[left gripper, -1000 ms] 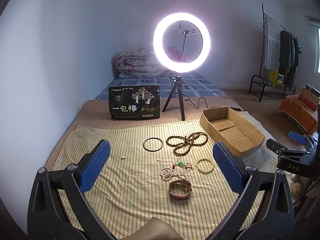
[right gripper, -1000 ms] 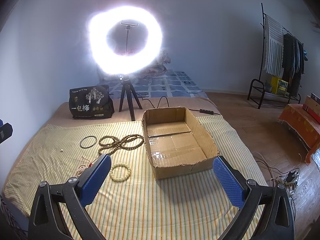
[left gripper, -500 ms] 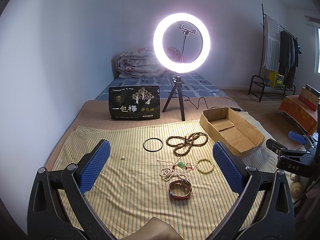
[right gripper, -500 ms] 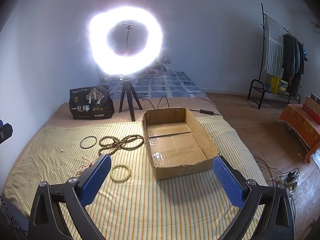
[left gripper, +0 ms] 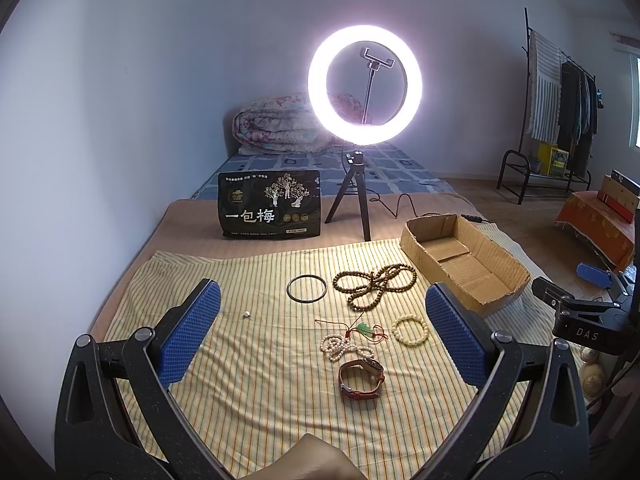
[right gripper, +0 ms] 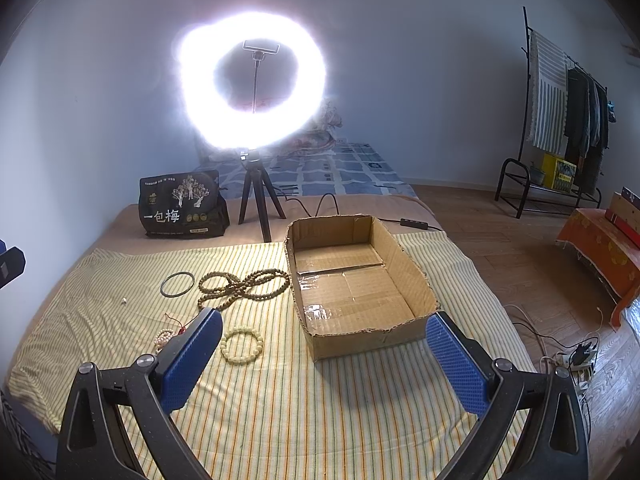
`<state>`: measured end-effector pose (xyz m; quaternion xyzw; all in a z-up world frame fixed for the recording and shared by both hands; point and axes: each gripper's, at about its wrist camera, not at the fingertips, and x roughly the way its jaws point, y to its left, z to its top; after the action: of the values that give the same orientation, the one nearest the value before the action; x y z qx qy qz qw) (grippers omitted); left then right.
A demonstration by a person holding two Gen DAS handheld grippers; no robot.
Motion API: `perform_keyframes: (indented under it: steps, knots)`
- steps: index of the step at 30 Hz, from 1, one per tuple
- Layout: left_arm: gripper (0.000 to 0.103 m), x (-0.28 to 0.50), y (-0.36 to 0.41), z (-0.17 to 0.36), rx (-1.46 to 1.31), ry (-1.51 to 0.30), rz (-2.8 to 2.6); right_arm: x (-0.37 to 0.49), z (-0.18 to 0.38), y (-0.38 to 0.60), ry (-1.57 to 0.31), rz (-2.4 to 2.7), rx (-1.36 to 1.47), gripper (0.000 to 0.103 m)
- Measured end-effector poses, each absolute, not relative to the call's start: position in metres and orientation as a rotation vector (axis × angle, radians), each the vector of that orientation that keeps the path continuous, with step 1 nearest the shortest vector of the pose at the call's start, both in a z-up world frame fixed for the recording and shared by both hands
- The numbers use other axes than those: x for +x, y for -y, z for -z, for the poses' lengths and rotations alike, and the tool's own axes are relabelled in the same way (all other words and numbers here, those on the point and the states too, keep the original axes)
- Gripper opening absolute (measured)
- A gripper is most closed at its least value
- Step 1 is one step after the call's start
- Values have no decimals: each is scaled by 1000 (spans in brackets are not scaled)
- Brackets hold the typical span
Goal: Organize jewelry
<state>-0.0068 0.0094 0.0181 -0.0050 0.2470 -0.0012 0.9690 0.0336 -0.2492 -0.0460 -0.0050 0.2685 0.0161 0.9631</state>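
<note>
A yellow striped cloth [left gripper: 248,380] fills the lower half of both views, spread over a tan mat. Low in the left wrist view the left gripper [left gripper: 320,328] hangs with its blue pads spread wide, gripping nothing; framed between them lie a brown leather watch [left gripper: 361,380], above it a white pearl strand [left gripper: 340,346], a green pendant on red cord [left gripper: 366,329] and a cream bead bracelet [left gripper: 409,331]. Higher, mid-frame, rest a black ring [left gripper: 307,288] and a long brown bead necklace [left gripper: 374,285]. The right gripper [right gripper: 324,354] is likewise wide open and empty, the cardboard box [right gripper: 404,256] just above its gap. Beyond stand a ring light [left gripper: 365,86] on a tripod, a black bag [left gripper: 269,205], a bed and, far right, a clothes rack [right gripper: 560,120].
</note>
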Motion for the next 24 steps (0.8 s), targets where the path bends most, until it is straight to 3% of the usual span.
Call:
perform_keyframes:
  steps: [11,24]
  knots:
    - [103,-5,-11,-23,-13,-515,-1,35,48,245,-547,-38,-16,103]
    - [103,28,-27,9,-53,-649,32,50,65,235,-608,-126,-29,103]
